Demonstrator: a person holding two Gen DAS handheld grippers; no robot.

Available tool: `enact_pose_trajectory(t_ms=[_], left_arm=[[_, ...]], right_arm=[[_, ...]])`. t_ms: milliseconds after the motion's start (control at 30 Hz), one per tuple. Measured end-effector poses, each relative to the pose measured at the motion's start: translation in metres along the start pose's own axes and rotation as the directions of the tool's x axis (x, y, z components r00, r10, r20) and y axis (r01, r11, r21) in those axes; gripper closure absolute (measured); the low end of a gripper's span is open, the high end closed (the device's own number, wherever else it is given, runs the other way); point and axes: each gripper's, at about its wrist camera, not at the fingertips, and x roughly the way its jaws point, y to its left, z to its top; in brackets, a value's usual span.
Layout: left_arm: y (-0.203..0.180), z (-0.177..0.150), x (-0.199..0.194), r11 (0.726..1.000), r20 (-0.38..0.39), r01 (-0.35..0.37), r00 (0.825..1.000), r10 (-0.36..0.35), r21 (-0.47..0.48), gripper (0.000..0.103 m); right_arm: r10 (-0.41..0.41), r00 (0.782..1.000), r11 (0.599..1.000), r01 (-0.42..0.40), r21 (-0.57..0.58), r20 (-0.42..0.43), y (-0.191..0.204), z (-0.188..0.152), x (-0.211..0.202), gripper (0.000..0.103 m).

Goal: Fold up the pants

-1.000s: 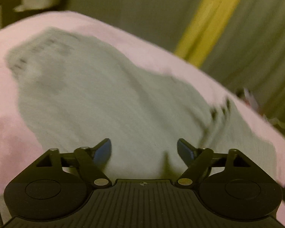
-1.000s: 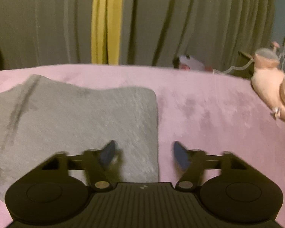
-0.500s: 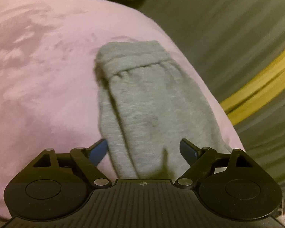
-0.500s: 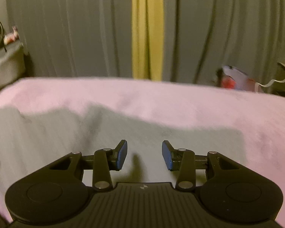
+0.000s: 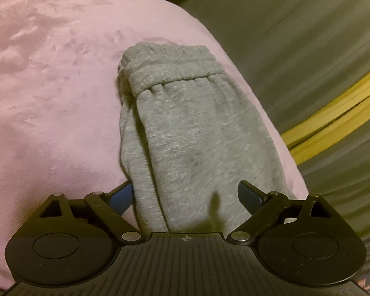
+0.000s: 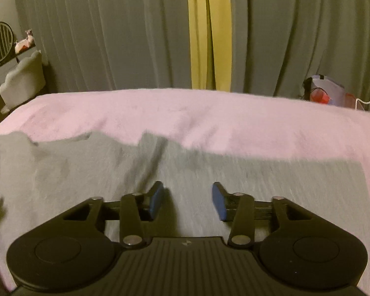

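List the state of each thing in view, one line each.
Pants: folded lengthwise, flat on the blanket, waistband at the far end.
Left gripper: open, fingers astride the pants' near end, gripping nothing.
Right gripper: open, over the pants, empty.
Blanket: spread out, under the pants.
Curtains: drawn.

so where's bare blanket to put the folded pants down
Free: the wide pink blanket left of the grey pants in the left wrist view, and the strip between the pants and the curtain in the right wrist view. Crowded: under both open claws.
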Motion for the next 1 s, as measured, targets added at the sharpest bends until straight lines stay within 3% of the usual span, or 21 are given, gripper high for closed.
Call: enact_pose_trajectory(t_ms=[33,100,167,267,433,600,733,1000], left_arm=[[0.0,0.001,-0.001,1.0,0.001,0.003,1.0,-0.003,-0.005,0.009],[0.002,0.002,-0.002,1.0,0.003,0.015,1.0,-0.015,-0.018,0.009],[0.007,0.006,-0.006,0.998,0.006,0.053,0.999,-0.053,-0.037,0.009],[0.017,0.015,-0.004,0.992,0.013,0.094,0.996,-0.093,-0.084,0.009],[0.032,0.032,-0.001,0.993,0.065,0.061,0.996,-0.054,-0.104,0.009],[0.044,0.045,0.007,0.992,0.097,0.068,0.994,-0.057,-0.11,0.008],[0.054,0.055,0.018,0.983,0.083,0.149,0.987,-0.141,-0.106,0.005],[0.086,0.076,0.033,0.921,0.113,0.32,0.947,-0.301,-0.224,0.005]], right_arm=[[-0.016,0.999,0.999,0.013,-0.051,-0.044,0.001,-0.01,0.005,0.052],[-0.048,0.999,0.985,0.047,-0.164,-0.002,0.01,-0.02,-0.002,0.052],[-0.06,0.998,0.987,0.056,-0.151,-0.021,0.012,-0.017,-0.01,0.049],[0.009,0.999,0.999,-0.011,-0.036,-0.043,-0.003,-0.014,-0.033,0.015],[0.02,0.999,1.0,-0.02,-0.013,-0.026,-0.034,-0.048,-0.072,0.01],[-0.047,0.996,0.999,0.048,0.013,-0.075,-0.046,-0.067,-0.062,0.004],[-0.142,0.99,0.986,0.14,-0.089,-0.018,-0.023,-0.071,-0.04,0.004],[-0.132,0.991,0.988,0.133,-0.076,0.011,-0.025,-0.075,-0.039,0.004]])
